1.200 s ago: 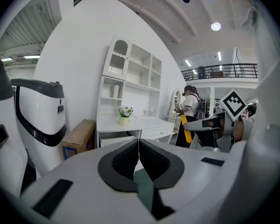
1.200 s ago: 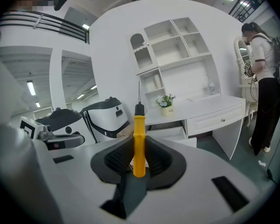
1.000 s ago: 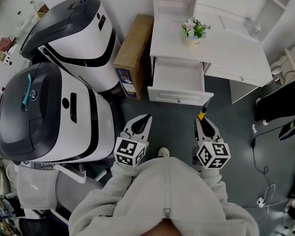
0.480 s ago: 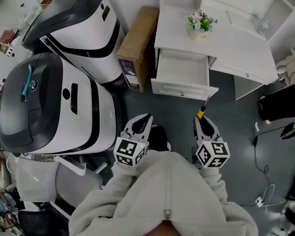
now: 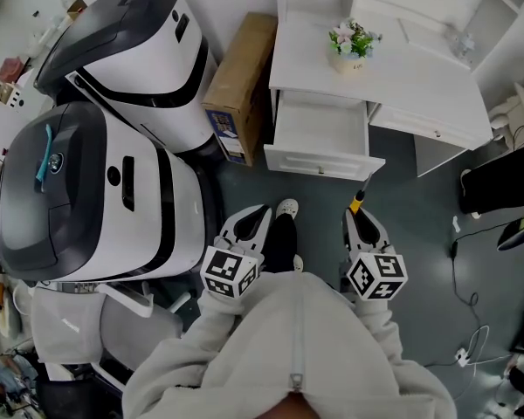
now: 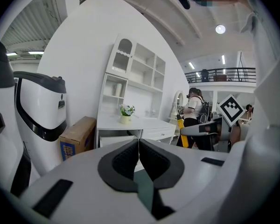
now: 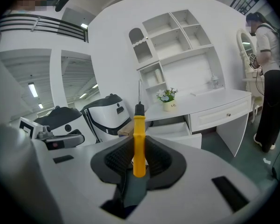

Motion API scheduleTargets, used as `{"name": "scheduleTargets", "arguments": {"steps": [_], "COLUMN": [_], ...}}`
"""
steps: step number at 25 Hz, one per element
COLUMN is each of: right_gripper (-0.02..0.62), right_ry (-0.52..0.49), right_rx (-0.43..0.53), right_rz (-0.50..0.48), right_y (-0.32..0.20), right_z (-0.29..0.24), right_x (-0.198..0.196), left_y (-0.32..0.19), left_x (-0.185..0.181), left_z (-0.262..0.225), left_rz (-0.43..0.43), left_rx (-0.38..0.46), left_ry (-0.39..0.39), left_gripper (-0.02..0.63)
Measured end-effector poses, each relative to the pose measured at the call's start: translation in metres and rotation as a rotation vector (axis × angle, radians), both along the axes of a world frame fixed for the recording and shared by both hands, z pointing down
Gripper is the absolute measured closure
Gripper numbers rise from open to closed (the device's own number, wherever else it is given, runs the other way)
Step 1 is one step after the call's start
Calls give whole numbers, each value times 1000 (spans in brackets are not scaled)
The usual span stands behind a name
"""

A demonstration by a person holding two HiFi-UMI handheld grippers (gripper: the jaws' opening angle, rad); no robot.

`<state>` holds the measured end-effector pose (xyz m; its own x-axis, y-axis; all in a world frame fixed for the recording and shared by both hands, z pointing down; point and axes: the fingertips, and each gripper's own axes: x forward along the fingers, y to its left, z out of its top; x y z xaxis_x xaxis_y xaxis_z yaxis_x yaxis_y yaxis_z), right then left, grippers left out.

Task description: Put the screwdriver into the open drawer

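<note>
My right gripper [image 5: 364, 218] pinches the yellow screwdriver [image 7: 138, 143], tip forward, short of the front edge of the open drawer [image 5: 321, 165]. Bare grey floor [image 5: 327, 209] lies between. My left gripper [image 5: 258, 213] is pressed together and empty, near the white machine [image 5: 96, 199].

A strip of bare grey floor [image 5: 323, 201] is left free in front of the open drawer [image 5: 319, 133], which can be reached from above, while the left side is shut off by a cardboard box [image 5: 240, 85] and two big white machines [image 5: 113, 190], and its back is covered by the desk top [image 5: 402, 72].
</note>
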<state>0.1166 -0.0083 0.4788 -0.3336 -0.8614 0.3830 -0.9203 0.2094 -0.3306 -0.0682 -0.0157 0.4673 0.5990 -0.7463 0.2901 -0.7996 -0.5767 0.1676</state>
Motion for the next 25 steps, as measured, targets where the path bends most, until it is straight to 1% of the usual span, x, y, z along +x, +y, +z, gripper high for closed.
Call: {"name": "scheduleTargets", "arguments": {"steps": [3,8,13,19,25], "right_gripper": [506,506,506,506,506], "right_ry": [-2,-13,-21,-21,-17], "right_rx": [-1,-12,-33,-54,-57], "right_rz": [3,8,18,30,46], "right_y": [-13,-41,-77,-128,-179], "right_z": [0,-1,3,4,1], "right_x": [3,7,13,21,24], "left_y": [-12,-41,-83,-133,-184], "left_x": [3,8,16,23,28], "left_z": [-2,-4,-8,-5,-9], "left_rz": [3,7,12,22,50], "left_rx": [3,-7,-5,-37,-35], "left_ry": [17,13,2,0,4], "left_gripper": [589,589,589,589,589]}}
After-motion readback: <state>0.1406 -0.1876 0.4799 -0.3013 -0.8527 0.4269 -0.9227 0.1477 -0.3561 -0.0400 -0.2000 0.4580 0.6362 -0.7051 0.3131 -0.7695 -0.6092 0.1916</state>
